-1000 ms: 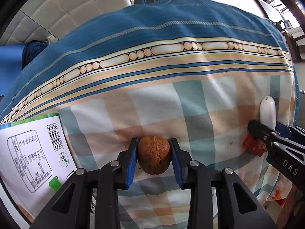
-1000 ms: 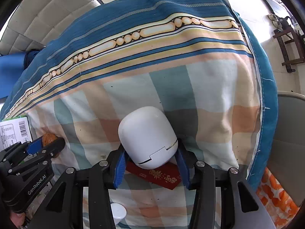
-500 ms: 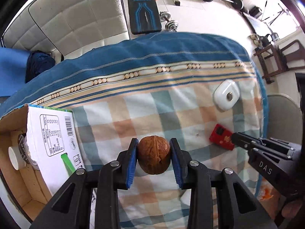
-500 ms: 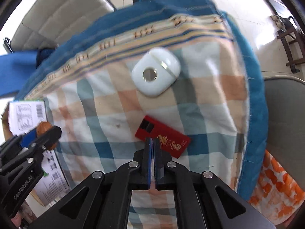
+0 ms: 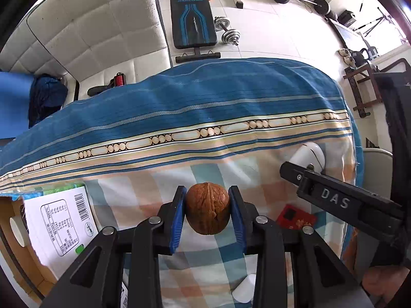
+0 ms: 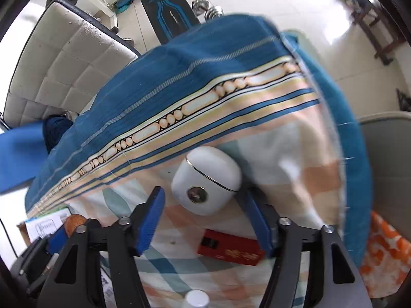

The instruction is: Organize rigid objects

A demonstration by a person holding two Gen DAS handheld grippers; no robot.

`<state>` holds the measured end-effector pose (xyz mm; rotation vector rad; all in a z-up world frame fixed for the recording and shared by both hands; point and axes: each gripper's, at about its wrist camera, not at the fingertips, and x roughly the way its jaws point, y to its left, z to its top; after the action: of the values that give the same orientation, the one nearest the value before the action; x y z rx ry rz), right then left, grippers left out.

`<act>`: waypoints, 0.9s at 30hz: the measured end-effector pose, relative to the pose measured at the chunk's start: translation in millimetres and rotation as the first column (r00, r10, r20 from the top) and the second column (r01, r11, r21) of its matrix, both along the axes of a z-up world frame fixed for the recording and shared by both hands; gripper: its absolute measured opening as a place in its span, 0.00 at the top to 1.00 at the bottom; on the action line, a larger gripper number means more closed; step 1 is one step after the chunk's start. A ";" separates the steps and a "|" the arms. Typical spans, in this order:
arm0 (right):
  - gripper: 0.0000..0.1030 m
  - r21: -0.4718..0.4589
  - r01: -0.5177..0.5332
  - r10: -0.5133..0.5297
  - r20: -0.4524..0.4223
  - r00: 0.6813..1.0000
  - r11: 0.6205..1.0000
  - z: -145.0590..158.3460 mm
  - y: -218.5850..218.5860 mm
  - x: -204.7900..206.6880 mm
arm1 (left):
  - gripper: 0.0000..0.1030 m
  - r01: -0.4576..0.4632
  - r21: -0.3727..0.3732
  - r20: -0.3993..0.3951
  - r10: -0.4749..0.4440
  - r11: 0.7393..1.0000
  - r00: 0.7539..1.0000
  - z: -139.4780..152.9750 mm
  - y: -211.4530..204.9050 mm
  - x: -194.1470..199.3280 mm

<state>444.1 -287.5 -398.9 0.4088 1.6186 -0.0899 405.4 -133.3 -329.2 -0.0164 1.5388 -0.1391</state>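
Holding now: the left gripper is closed on a brown walnut, both blue pads pressing its sides, above the checked cloth of the tabletop.
Right gripper: its jaws have just been opening and stand apart; the white earbud case lies between the fingertips, but the pads do not press it.
Red packet: flat on the cloth, at 6 o'clock from the case, just beside it.
Cardboard box: open, at 9 o'clock from the walnut; a white roll is inside, and a printed flap covers part of it.
White cap: near the lower edge, on the cloth.
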 end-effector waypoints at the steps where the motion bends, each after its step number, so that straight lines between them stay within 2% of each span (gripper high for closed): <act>1: 0.49 -0.010 0.010 -0.010 -0.007 1.000 1.000 -4.1 -3.6 1.3 | 0.71 -0.005 -0.002 -0.007 0.005 1.000 1.000 -3.7 1.4 2.2; 6: 0.50 -0.008 0.058 -0.059 -0.016 0.998 0.998 -6.3 -6.2 4.6 | 0.71 -0.008 -0.016 -0.026 0.007 1.000 1.000 -11.7 2.0 5.6; 7: 0.47 0.016 0.087 -0.086 -0.015 0.996 0.996 -3.7 -20.1 3.0 | 0.71 -0.008 -0.023 -0.028 0.008 1.000 1.000 -12.1 1.8 6.0; 8: 0.39 0.058 0.121 -0.121 -0.013 0.993 0.991 -1.1 -29.5 -1.3 | 0.71 -0.010 -0.029 -0.030 0.009 1.000 1.000 -12.0 1.5 6.7; 9: 0.36 0.102 0.157 -0.156 -0.018 0.988 0.982 -3.6 -33.9 -0.6 | 0.71 -0.012 -0.038 -0.030 0.011 0.999 0.999 -11.7 1.5 7.6; 11: 0.33 0.127 0.195 -0.192 -0.038 0.981 0.973 -6.9 -37.7 3.0 | 0.71 -0.018 -0.047 -0.028 0.016 0.999 0.999 -10.7 0.8 9.0; 13: 0.35 0.112 0.197 -0.192 -0.051 0.980 0.974 -8.4 -36.3 5.6 | 0.71 -0.017 -0.046 -0.025 0.016 0.999 1.000 -10.1 0.7 11.3; 14: 0.41 0.081 0.196 -0.191 -0.059 0.980 0.977 -8.4 -34.4 6.7 | 0.71 -0.018 -0.046 -0.025 0.017 0.999 1.000 -9.8 0.9 12.5; 16: 0.51 0.039 0.181 -0.178 -0.065 0.982 0.983 -5.3 -34.5 11.8 | 0.71 -0.019 -0.045 -0.026 0.018 0.999 1.000 -9.3 2.0 14.0; 21: 0.52 -0.018 0.052 -0.052 -0.039 0.998 0.999 0.3 -8.1 2.3 | 0.71 -0.006 -0.035 -0.009 0.006 0.999 1.000 -4.4 2.4 8.3; 27: 0.52 -0.022 -0.078 0.078 0.016 0.997 0.997 24.9 16.4 -27.6 | 0.71 -0.010 -0.051 0.035 0.012 0.999 0.999 13.6 9.2 -13.9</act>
<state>416.5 -271.1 -374.0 0.3289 1.6139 -0.0446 391.5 -124.1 -315.6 -0.0622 1.4994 -0.1689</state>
